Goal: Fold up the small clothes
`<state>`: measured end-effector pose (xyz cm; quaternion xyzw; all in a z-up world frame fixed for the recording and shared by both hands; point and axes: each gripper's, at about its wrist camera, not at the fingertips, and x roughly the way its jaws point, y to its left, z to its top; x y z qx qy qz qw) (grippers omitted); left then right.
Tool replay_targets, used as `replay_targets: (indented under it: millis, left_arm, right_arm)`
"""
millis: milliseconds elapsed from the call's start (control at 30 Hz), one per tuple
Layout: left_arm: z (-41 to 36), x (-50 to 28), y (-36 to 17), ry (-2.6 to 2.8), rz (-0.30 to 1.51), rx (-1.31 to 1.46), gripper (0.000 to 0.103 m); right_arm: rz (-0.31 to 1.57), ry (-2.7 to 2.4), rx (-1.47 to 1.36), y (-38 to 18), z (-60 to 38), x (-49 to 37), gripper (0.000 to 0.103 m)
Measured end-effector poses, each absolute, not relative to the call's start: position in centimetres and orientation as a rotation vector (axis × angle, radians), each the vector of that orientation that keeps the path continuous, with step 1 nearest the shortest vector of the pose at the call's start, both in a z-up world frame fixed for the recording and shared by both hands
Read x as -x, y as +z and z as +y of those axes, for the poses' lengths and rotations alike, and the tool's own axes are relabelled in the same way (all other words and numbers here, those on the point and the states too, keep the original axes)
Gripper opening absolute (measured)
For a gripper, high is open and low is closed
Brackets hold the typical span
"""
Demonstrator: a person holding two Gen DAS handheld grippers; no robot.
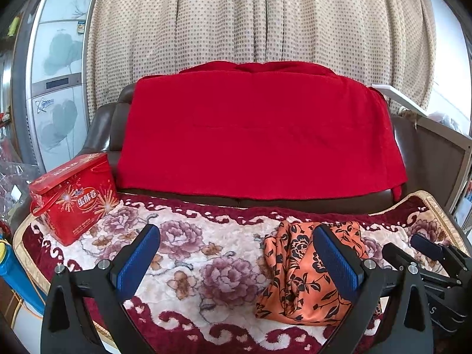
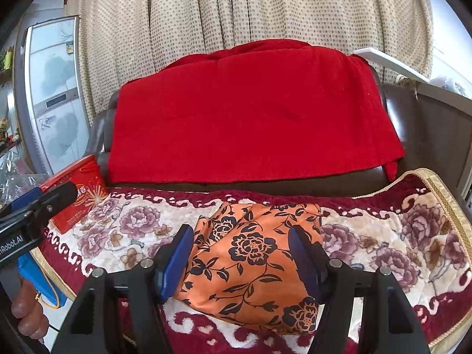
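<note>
A small orange garment with black flowers point(image 2: 250, 262) lies crumpled on the floral blanket point(image 2: 383, 236). It also shows in the left wrist view point(image 1: 298, 271), right of centre. My left gripper point(image 1: 236, 250) is open and empty, hovering over the blanket; its right finger stands in front of the garment's edge. My right gripper point(image 2: 240, 250) is open, with its jaws on either side of the garment, above it. The right gripper appears at the right edge of the left view point(image 1: 424, 253); the left gripper appears at the left edge of the right view point(image 2: 41, 203).
A red tin box point(image 1: 73, 197) stands on the blanket at the left. A red towel point(image 1: 259, 138) hangs over the brown sofa back point(image 1: 103, 126). A dotted curtain point(image 1: 236, 23) is behind. A blue container point(image 1: 14, 274) sits at the left edge.
</note>
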<state>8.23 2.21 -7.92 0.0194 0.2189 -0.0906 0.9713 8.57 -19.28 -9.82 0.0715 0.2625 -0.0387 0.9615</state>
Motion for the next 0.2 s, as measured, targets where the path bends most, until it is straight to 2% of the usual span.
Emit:
replay_targets:
  millis: [200]
  left_arm:
    - [1.5,-9.6,-8.6,-0.215,0.461,-0.029,0.103]
  right_arm:
    - [0.552,-0.079,-0.163,-11.0,-19.9,-9.8,0.07]
